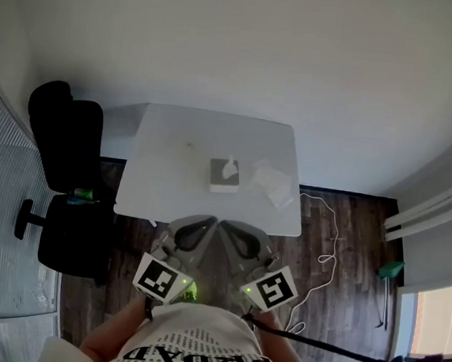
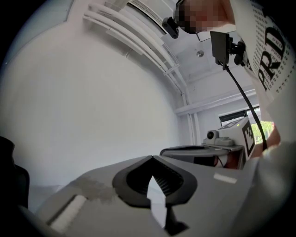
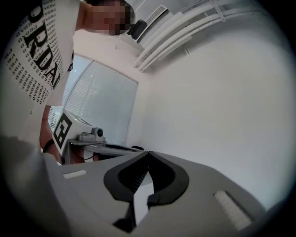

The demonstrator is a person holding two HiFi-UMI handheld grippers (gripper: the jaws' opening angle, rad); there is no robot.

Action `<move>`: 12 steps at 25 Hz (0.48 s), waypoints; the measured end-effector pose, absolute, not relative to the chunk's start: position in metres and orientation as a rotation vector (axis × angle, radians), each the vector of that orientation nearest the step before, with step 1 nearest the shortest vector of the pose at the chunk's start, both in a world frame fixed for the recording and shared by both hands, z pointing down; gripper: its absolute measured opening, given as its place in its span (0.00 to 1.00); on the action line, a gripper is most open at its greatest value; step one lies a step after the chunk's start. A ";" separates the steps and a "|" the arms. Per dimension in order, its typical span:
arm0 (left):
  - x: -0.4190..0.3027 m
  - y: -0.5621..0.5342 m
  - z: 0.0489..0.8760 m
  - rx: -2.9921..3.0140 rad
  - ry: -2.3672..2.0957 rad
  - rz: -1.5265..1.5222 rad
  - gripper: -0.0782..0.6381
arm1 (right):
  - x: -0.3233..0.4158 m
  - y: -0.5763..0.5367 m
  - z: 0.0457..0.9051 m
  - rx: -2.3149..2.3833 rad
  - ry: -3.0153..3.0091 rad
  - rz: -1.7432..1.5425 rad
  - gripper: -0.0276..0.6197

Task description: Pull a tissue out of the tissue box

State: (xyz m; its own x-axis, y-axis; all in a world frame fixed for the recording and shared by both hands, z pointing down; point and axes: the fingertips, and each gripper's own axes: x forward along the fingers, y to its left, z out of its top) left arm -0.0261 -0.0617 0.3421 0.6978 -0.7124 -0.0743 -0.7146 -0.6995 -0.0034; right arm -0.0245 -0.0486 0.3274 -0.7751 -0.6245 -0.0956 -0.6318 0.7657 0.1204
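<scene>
Both grey two-jaw tools, our left gripper (image 1: 204, 225) and right gripper (image 1: 232, 228), are clenched on nothing, close to our chest. The small white tissue box (image 1: 225, 176) stands on the white rectangular table (image 1: 164, 158), well apart from them. We judge the whole pull remains.

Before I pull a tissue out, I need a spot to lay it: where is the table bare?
On the table, the left half, from its left edge to the tissue box, is bare, and so is the far strip behind the box. The near strip in front of it is free too. Right of the box it is crowded: loose tissue lies there.
</scene>
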 end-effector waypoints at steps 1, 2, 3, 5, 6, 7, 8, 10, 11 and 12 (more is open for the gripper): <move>-0.029 -0.066 0.343 -2.863 1.201 0.105 0.12 | -0.027 -0.052 0.329 -1.035 2.908 0.220 0.06; -0.031 -0.070 0.344 -2.862 1.202 0.106 0.12 | -0.030 -0.056 0.330 -1.034 2.913 0.211 0.06; -0.033 -0.074 0.345 -2.866 1.209 0.109 0.12 | -0.031 -0.059 0.331 -1.032 2.919 0.204 0.06; -0.036 -0.084 0.347 -2.880 1.231 0.123 0.12 | -0.034 -0.069 0.333 -1.024 2.935 0.197 0.06; -0.037 -0.088 0.349 -2.885 1.241 0.126 0.12 | -0.035 -0.074 0.335 -1.020 2.942 0.197 0.06; -0.037 -0.093 0.352 -2.886 1.246 0.123 0.12 | -0.036 -0.079 0.337 -1.016 2.949 0.200 0.06; -0.038 -0.097 0.354 -2.886 1.250 0.116 0.12 | -0.036 -0.084 0.338 -1.013 2.956 0.204 0.06; -0.037 -0.106 0.358 -2.880 1.257 0.103 0.12 | -0.036 -0.092 0.340 -1.007 2.959 0.209 0.06; -0.036 -0.109 0.359 -2.873 1.263 0.097 0.12 | -0.035 -0.096 0.340 -1.001 2.956 0.206 0.06; -0.035 -0.114 0.359 -2.864 1.271 0.092 0.12 | -0.033 -0.100 0.340 -0.993 2.955 0.200 0.06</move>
